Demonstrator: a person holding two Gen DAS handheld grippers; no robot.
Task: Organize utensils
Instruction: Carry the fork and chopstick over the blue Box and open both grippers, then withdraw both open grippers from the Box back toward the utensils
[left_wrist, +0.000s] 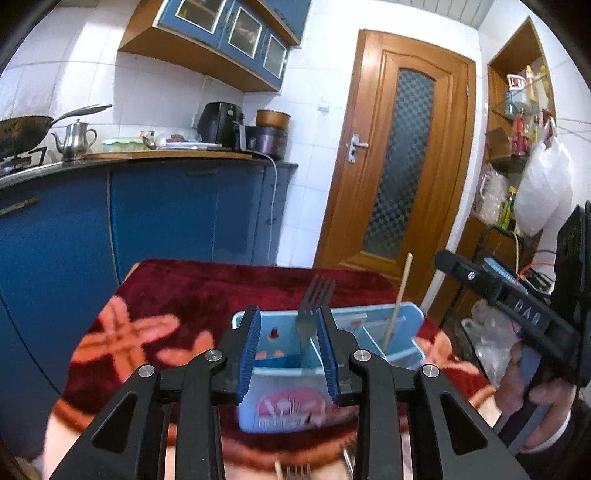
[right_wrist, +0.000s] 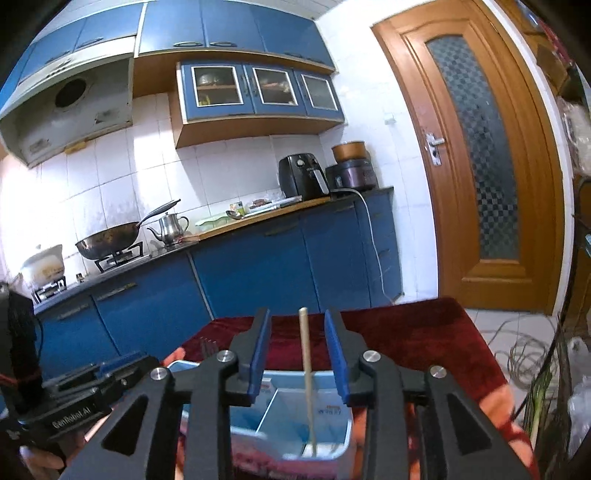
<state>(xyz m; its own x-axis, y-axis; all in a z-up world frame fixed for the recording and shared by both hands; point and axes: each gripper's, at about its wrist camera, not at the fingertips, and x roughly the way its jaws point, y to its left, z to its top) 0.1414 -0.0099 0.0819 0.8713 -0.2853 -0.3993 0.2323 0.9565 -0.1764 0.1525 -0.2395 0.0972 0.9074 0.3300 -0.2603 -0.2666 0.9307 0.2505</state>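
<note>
Left wrist view: left tongs (left_wrist: 288, 345) apart, clamping nothing; fork (left_wrist: 310, 314) upright in blue holder (left_wrist: 280, 413) on red-clothed surface (left_wrist: 166, 291). Right wrist view: right tongs (right_wrist: 301, 358) apart around free-standing chopstick (right_wrist: 307, 380); blue cabinets (right_wrist: 258, 266) behind.

A home kitchen. A blue-fronted counter (right_wrist: 258, 258) runs along a white-tiled wall, with a wok (right_wrist: 109, 242) on a gas stove (right_wrist: 118, 260) at its left end, a steel kettle (right_wrist: 170, 227) just beside the wok, and an air fryer (right_wrist: 301, 177) and rice cooker (right_wrist: 352, 173) at the right end. Blue wall cupboards (right_wrist: 258, 92) hang above the counter; a wooden door (right_wrist: 476, 155) stands right of it.
</note>
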